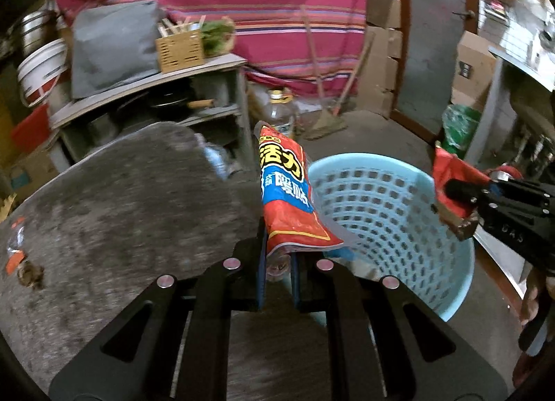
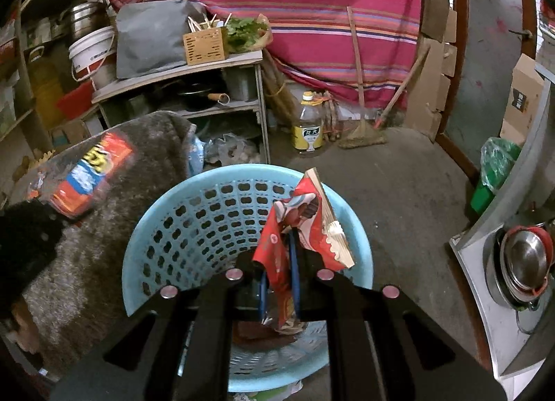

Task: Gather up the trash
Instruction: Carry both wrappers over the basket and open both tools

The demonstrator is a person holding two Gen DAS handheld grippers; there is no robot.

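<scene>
My left gripper (image 1: 277,257) is shut on the lower end of a red, blue and yellow snack bag (image 1: 289,199), which stands up between its blue pads. It hangs over the edge of a grey round table (image 1: 121,199), just left of a light blue perforated basket (image 1: 381,206). My right gripper (image 2: 279,262) is shut on a crumpled red wrapper with a card-like edge (image 2: 305,227), right above the basket (image 2: 194,224). In the left wrist view the right gripper (image 1: 454,192) and its wrapper (image 1: 451,172) show over the basket's right rim. The snack bag (image 2: 92,173) appears blurred at the left of the right wrist view.
A clear crumpled piece with an orange label (image 1: 17,251) lies on the table's left. Behind stand a shelf unit (image 2: 194,88), an oil bottle (image 2: 308,126) and a broom (image 2: 364,133) on the floor. A green bag (image 2: 499,165) and a metal bowl (image 2: 523,262) are at the right.
</scene>
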